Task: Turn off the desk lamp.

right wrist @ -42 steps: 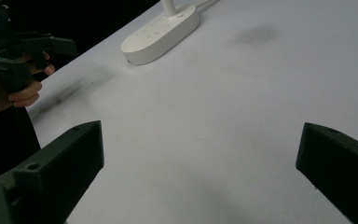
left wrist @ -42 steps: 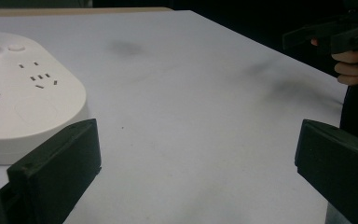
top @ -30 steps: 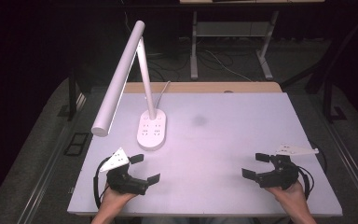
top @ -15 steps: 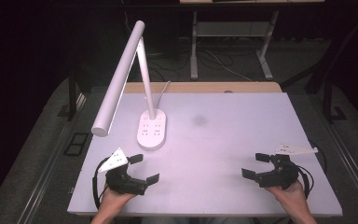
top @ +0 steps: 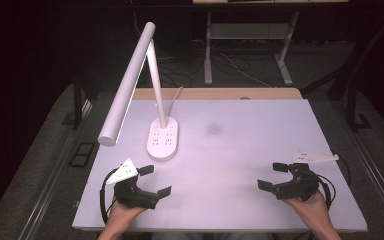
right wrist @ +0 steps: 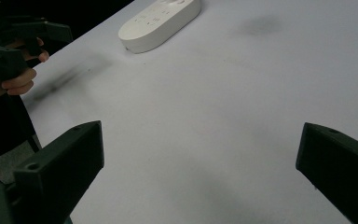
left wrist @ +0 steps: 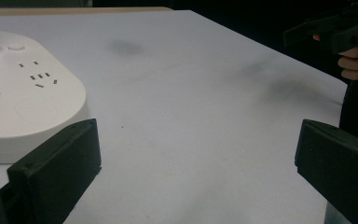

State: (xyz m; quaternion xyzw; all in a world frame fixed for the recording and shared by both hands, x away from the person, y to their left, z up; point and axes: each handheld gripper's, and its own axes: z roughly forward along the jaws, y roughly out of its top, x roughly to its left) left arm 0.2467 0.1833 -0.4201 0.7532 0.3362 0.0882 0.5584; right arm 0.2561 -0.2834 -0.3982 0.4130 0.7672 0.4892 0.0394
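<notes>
From the high view, a white rectangular table point(top: 260, 150) carries a white desk lamp with an oval socket-strip base point(top: 163, 139) at its left, far of the centre; the lamp's long tubular head slants down toward the left edge. The black two-jaw left gripper point(top: 155, 181) sits near the table's near-left corner, just near of the lamp base, jaws spread wide with nothing between them. The black two-jaw right gripper point(top: 273, 176) rests near the near-right corner, well apart from the other, equally released and empty. A faint dark smudge point(top: 213, 129) marks the tabletop right of the lamp base.

In the left gripper view, the left gripper's own jaws stand wide apart over bare tabletop, the lamp base (its socket slots visible) just far of the left-hand jaw. The right gripper shows at the far right, held by fingers point(left wrist: 354, 63).

In the right gripper view, the jaws are likewise spread over bare table; the lamp base lies far off, with the left gripper at the left edge.
</notes>
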